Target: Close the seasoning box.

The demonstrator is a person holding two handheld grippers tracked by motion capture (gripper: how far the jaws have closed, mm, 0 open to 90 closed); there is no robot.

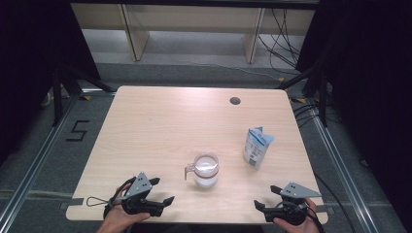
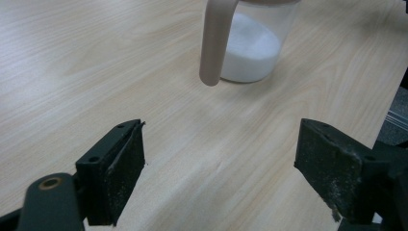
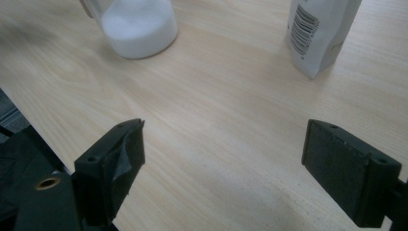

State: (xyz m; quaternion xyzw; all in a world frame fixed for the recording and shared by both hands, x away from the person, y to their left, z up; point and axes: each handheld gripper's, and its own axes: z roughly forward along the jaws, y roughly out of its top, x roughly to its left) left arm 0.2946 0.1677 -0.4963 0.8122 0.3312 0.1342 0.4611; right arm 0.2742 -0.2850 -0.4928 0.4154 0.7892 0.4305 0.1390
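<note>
Both my left gripper and right gripper are released, holding nothing, while the jug and carton are cut off at the top.

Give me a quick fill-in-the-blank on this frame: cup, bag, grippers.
1. The clear cup holds a ____ powder.
2. The bag stands to the ____ of the cup in the high view.
3. Both the left gripper and the right gripper have their jaws ____.

Missing words: white; right; open
</note>
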